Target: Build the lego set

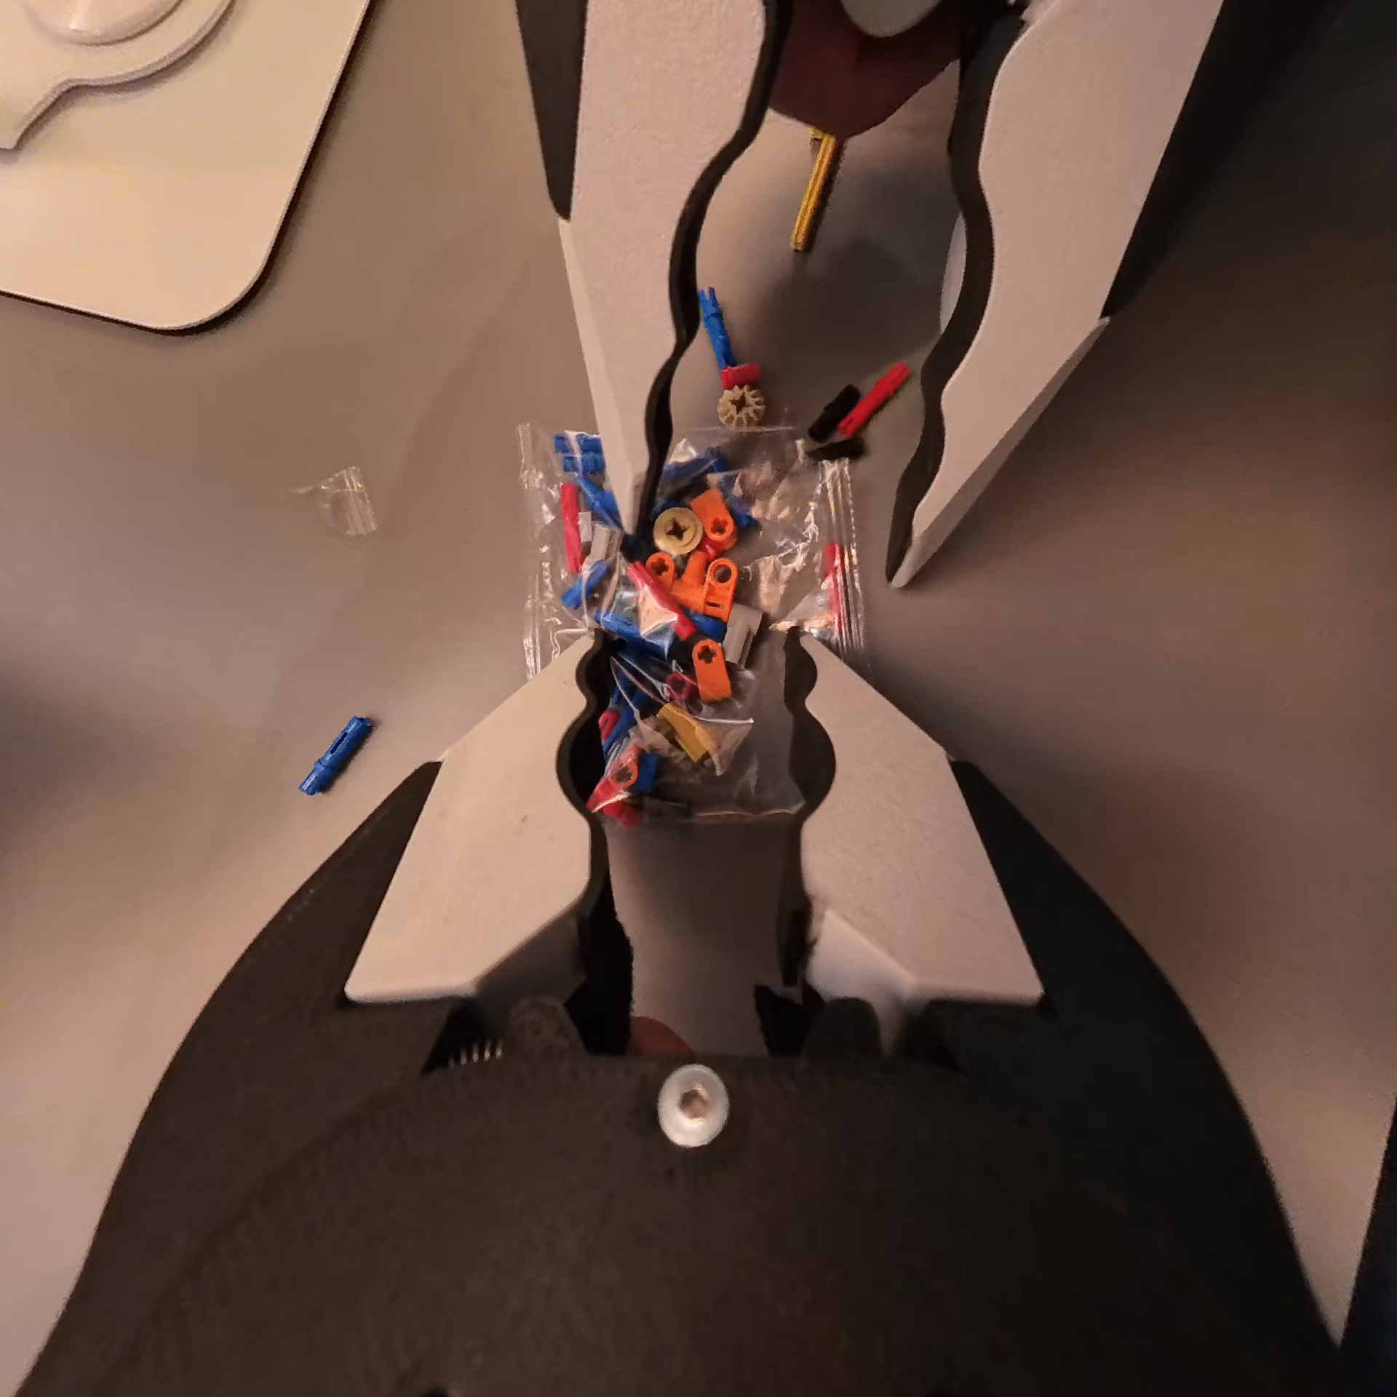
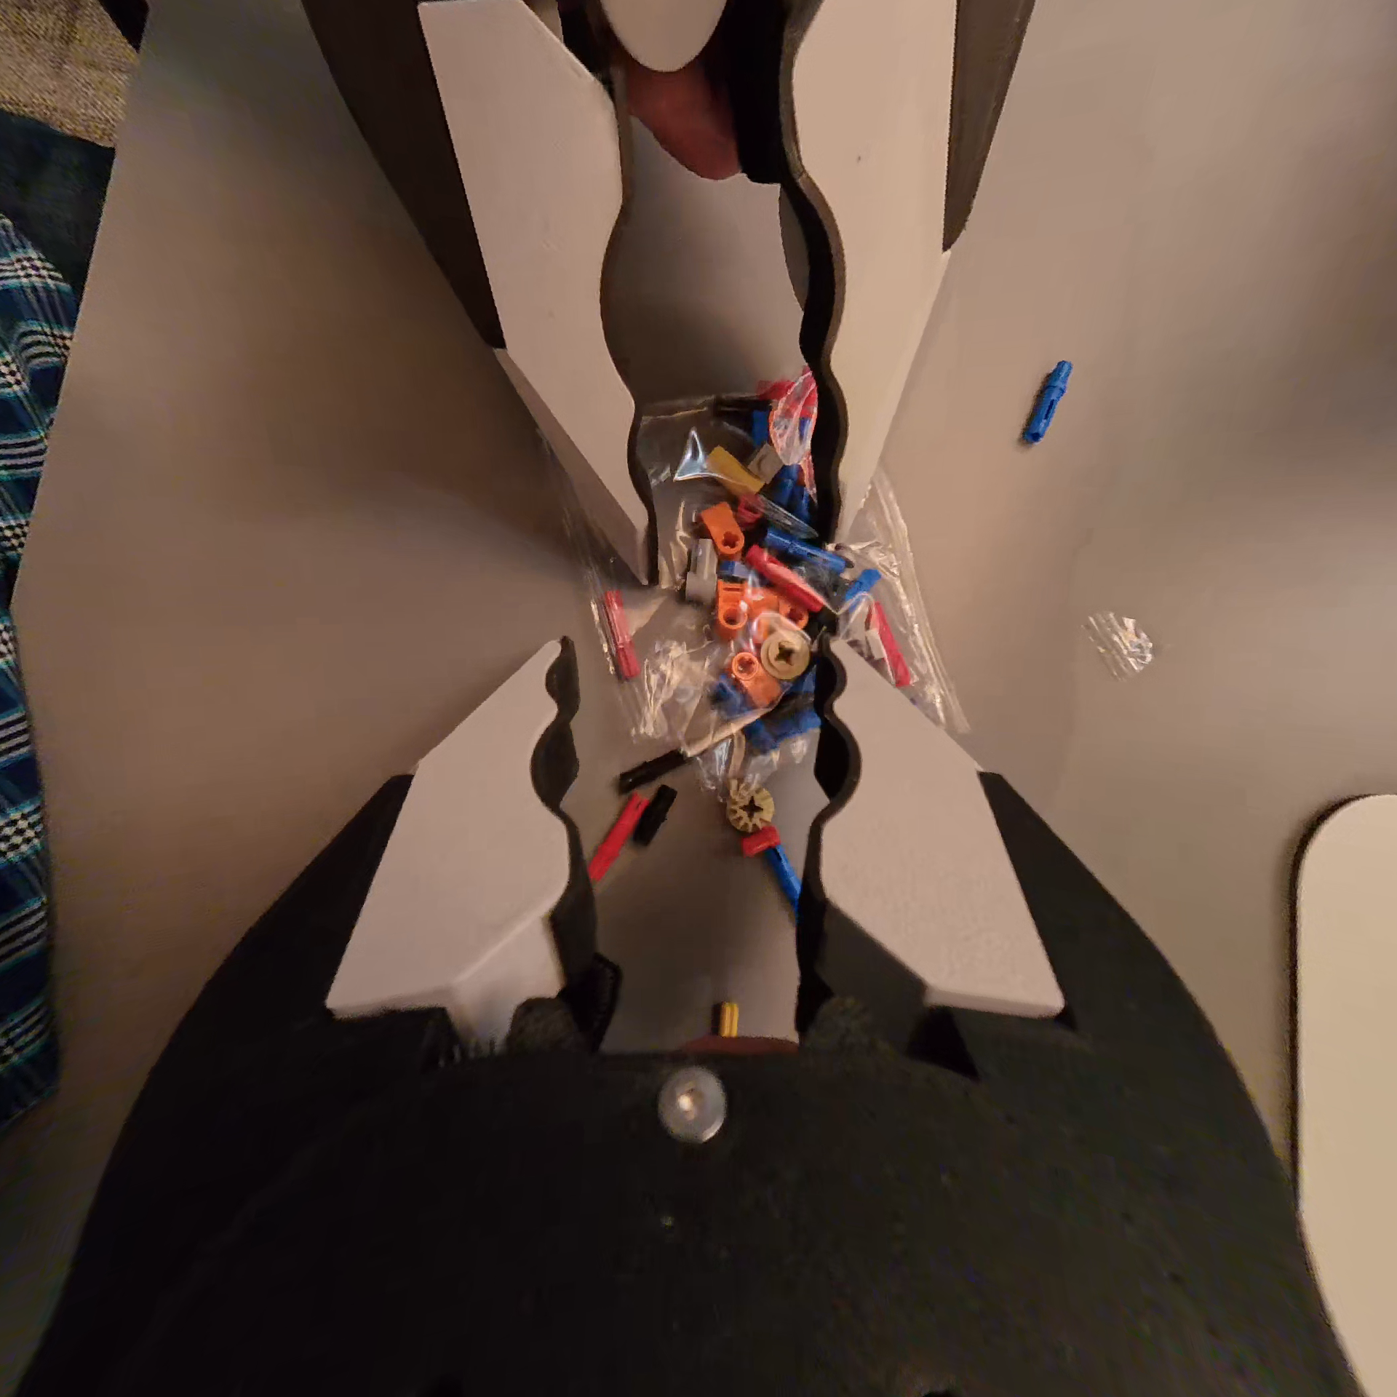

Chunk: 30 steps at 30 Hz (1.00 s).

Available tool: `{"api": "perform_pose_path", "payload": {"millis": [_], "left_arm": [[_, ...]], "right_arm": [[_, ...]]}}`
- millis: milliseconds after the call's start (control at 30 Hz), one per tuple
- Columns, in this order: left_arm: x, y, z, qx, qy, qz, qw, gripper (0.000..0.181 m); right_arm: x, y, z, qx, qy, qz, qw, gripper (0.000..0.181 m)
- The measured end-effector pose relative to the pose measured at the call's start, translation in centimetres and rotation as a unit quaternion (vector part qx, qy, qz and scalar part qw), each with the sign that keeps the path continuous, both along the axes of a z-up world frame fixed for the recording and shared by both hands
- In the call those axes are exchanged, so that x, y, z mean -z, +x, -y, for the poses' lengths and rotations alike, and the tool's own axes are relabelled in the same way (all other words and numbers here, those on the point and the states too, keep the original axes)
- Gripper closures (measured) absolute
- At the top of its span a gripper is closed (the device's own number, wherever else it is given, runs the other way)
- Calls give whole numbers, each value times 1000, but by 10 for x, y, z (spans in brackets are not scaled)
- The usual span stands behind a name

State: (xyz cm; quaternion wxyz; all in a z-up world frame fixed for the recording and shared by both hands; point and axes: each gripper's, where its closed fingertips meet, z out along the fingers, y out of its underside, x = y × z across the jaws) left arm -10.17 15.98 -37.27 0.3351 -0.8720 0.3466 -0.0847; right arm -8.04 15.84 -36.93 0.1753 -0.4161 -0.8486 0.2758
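Lego bag [image 1: 680, 605], clear, on tabletop [image 1: 227, 590] between both spread claws: left claw [image 1: 692, 650], right claw [image 2: 692, 658]. Loose blue pin [image 1: 335, 754] well left of left claw.

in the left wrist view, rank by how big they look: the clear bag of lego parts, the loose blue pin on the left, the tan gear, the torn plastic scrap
1. clear bag of parts
2. blue pin and plastic scrap: look alike, unranked
3. tan gear

All lie on the table, so nearness matters little.
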Motion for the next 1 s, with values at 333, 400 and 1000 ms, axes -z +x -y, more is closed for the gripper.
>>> {"api": "perform_pose_path", "payload": {"millis": [333,400,1000], "left_arm": [[0,0,0,-2,0,1,1000,137],[0,0,0,-2,0,1,1000,136],[1,-1,3,-9,-8,7,1000,135]], "right_arm": [[-3,-4,1,7,3,-5,1000,109],[0,-3,2,0,13,-3,1000,111],[-1,5,1,2,-14,22,1000,125]]}}
